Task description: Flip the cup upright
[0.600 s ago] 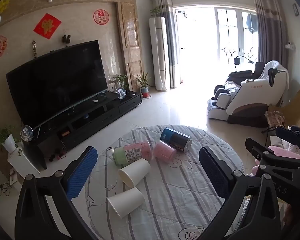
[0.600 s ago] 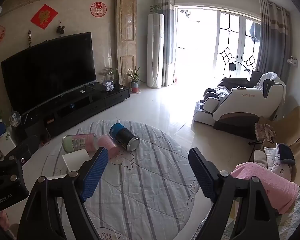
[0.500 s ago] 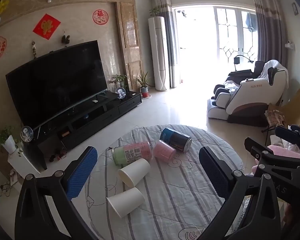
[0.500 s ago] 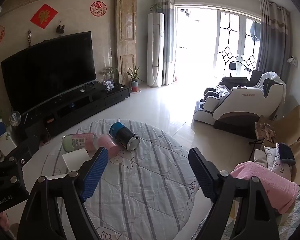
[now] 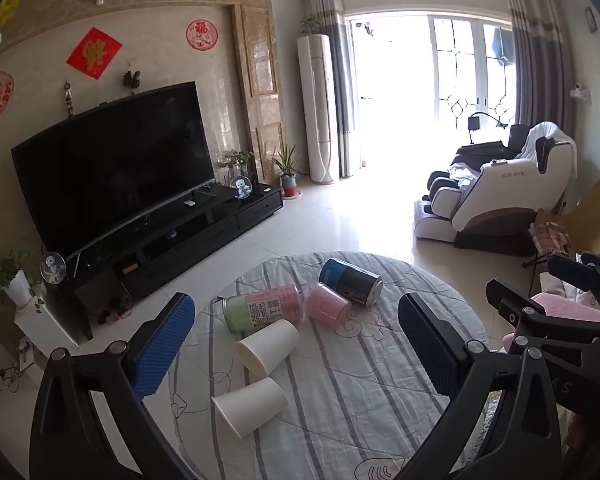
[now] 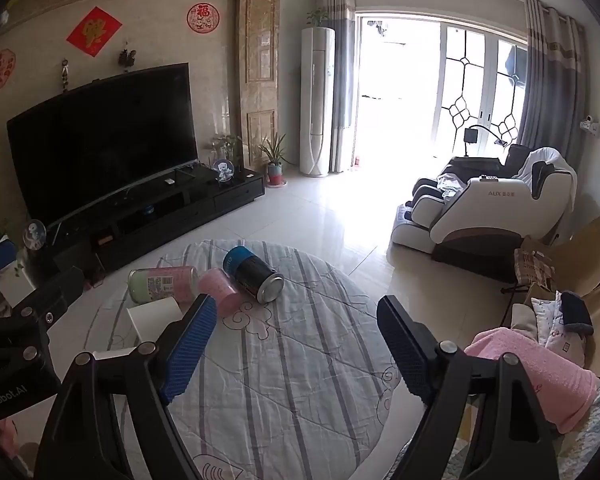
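Observation:
Several cups lie on their sides on a round table with a striped cloth [image 5: 340, 392]. Two white paper cups [image 5: 267, 346] [image 5: 249, 405] lie nearest. Behind them lie a green-and-pink labelled cup [image 5: 260, 311], a small pink cup [image 5: 327, 309] and a dark blue can-like cup [image 5: 350, 282]. My left gripper [image 5: 296, 344] is open and empty, held above the table short of the cups. My right gripper [image 6: 296, 340] is open and empty, to the right of the pink cup [image 6: 219, 291]; the blue cup [image 6: 252, 274] and the striped cloth [image 6: 300, 368] lie beyond.
A black TV stand [image 5: 172, 240] and large TV stand beyond the table on the left. A white massage chair [image 5: 496, 196] is at the right. A pink towel [image 6: 536, 376] and cushions lie on a sofa close to the right of the table.

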The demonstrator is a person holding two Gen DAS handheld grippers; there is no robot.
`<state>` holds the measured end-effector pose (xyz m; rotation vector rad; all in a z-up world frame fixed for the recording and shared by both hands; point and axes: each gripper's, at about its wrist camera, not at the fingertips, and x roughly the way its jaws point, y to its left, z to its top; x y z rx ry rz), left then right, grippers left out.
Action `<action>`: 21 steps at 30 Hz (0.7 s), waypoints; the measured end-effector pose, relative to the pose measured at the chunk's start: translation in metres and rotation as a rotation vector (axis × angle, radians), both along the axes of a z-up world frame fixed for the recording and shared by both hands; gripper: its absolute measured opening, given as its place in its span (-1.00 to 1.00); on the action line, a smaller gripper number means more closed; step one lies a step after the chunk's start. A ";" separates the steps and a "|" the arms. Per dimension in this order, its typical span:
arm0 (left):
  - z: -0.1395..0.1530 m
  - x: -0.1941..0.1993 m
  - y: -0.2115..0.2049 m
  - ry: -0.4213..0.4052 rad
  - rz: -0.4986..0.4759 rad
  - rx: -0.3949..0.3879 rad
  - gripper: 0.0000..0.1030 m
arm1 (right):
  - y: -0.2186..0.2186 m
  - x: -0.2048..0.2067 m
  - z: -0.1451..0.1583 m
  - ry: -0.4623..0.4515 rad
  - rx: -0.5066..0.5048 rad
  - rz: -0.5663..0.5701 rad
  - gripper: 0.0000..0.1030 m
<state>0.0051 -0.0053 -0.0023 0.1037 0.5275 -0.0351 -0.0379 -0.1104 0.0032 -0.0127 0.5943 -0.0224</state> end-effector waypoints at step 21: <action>-0.006 0.008 0.003 0.022 -0.005 -0.006 1.00 | 0.004 0.004 -0.004 0.028 -0.018 -0.005 0.62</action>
